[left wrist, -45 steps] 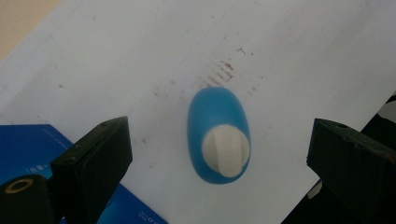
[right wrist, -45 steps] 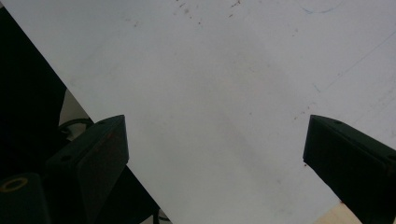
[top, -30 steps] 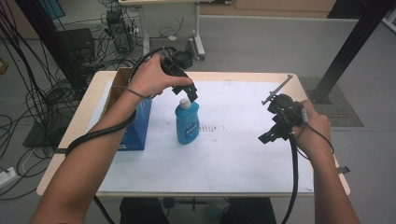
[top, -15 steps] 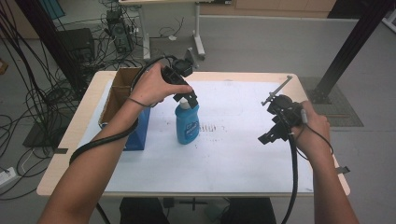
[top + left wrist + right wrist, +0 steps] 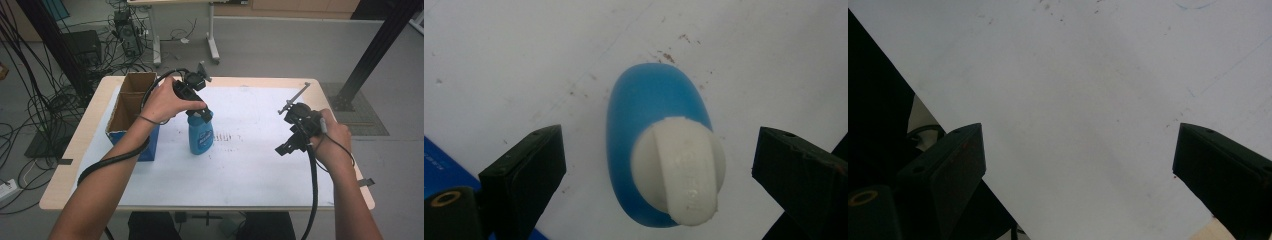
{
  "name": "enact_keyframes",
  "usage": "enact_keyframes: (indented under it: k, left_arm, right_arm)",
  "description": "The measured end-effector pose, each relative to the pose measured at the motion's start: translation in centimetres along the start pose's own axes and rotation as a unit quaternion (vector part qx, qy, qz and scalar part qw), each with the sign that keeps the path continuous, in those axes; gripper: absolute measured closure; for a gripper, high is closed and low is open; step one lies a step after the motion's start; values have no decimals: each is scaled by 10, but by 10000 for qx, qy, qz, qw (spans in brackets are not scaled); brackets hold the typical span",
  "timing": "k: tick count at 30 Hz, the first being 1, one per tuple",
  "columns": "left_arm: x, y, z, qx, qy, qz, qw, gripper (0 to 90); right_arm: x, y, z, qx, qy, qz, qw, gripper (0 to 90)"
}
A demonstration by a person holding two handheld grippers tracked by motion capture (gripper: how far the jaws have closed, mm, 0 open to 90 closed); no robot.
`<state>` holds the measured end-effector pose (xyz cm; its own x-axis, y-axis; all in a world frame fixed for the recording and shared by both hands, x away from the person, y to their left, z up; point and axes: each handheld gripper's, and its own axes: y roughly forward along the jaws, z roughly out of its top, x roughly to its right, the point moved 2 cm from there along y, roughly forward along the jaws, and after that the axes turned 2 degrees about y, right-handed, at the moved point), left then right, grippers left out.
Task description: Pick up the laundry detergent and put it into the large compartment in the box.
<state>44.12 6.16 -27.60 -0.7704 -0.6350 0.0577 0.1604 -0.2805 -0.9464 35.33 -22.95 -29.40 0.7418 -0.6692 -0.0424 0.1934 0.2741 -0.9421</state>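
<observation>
Both tongs are released, but only the left tongs (image 5: pixel 659 175) hang straight over the upright bottle (image 5: pixel 649 115) on the surface (image 5: pixel 260 170), cap between the jaws, right tongs (image 5: pixel 295 140) well apart.

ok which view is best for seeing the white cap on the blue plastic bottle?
The left gripper view: the white cap of the blue plastic bottle sits large and unobstructed from above, between the open jaws. In the high view the left gripper covers the cap. The right gripper view shows white table surface.
</observation>
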Motion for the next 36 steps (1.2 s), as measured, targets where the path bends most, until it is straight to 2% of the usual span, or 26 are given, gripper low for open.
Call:
enact_keyframes:
  k: [14,25,36]
  left_arm:
    - [1,21,-8,-87,-9,101,9999,73]
    - [-3,28,-9,-79,-137,132,9998,72]
    - [-4,29,-10,-69,-136,130,9998,74]
  right_arm:
    - [-2,2,2,-20,-28,-1,10000,60]
    - [-1,3,1,-10,13,-16,10000,54]
    - [0,3,1,7,11,-29,10000,54]
